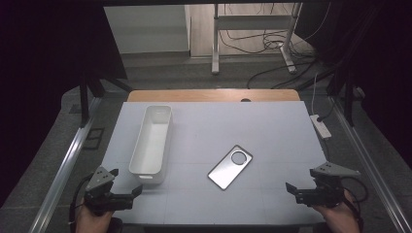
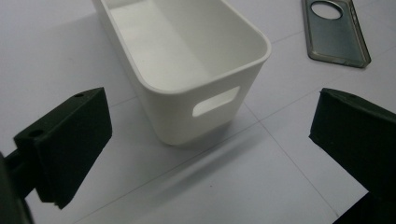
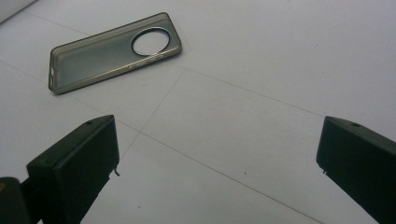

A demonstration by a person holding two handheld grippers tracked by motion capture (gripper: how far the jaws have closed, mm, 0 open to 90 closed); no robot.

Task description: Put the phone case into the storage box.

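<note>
The pale grey table (image 1: pixel 272 131) takes up most of the high view, bare across its whole right half. On it, at about ten o'clock from the table's middle, stands a long white plastic bin (image 1: pixel 151 143), empty, with a slot handle in its near end wall. Just right of it, at roughly five o'clock from the middle, lies a translucent grey phone case (image 1: pixel 230 166) flat on the surface, its round camera hole toward the far end.

The case looks light, thin and bendy (likely to flex if pinched across its width), and it lies so flat that a jaw has little to get under; a long side edge seems the best place to grip it.

The left gripper (image 1: pixel 127 182) hovers at seven o'clock, just short of the bin's near end, jaws spread wide with nothing between them. The right gripper (image 1: pixel 291 188) sits at four o'clock, jaws likewise wide apart and empty, with open table between it and the case.
</note>
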